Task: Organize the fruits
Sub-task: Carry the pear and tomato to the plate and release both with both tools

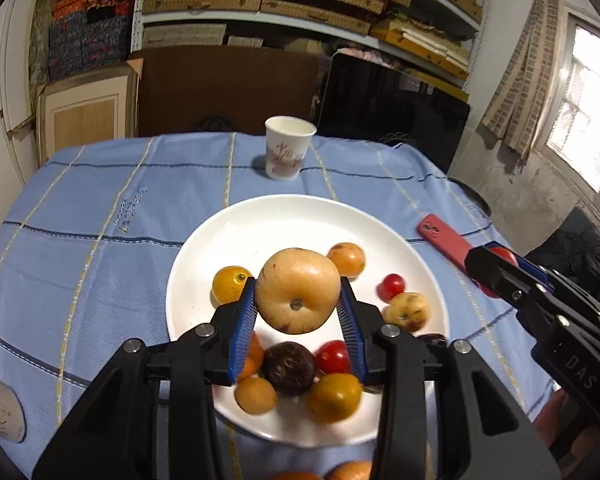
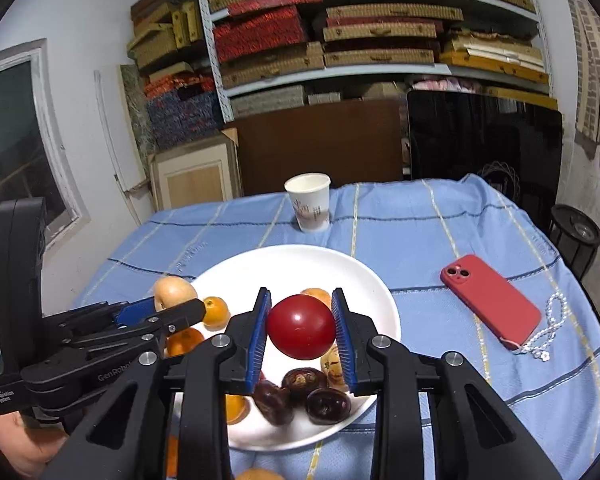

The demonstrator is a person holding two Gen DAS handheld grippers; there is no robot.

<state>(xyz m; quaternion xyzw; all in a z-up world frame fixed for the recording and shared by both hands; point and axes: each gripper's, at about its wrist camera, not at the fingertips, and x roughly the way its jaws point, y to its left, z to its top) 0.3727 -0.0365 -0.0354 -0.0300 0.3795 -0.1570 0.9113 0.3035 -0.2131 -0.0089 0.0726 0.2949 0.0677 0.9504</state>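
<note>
From where I stand, both hands are busy over the white plate (image 1: 204, 248), which lies on the surface covered with a blue checked cloth (image 1: 100, 208). The left hand-held gripper (image 1: 298, 300) is closed around a big pale-yellow fruit (image 1: 297, 290), maybe an apple or a pear; its blue pads (image 1: 244, 320) press on the two sides, and the fruit seems lifted a little above the plate. The right hand-held gripper (image 2: 301, 326) is closed in the same way on a round red tomato (image 2: 301, 327), held above the near half of the plate.

On the plate many small fruits lie loosely: orange and yellow ones (image 1: 231, 284), small red ones (image 1: 392, 285), a speckled pale one (image 1: 406, 311) and dark brown ones (image 2: 327, 400). A paper cup (image 1: 289, 148) stands behind the plate, and a red phone (image 2: 490, 304) with a bead string (image 2: 548, 332) lies to the right of it.

I think the step now is to bring each held fruit to its place, whether on the plate or beside it. To do it well, the squeeze should be only strong enough, because the tomato is soft and smooth and can slip or be bruised. The two grippers are near each other, so it is better to move one first. Each fruit should be lowered until it touches before the fingers open, in a free spot, otherwise the round ones may roll and push their neighbours off the rim.
</note>
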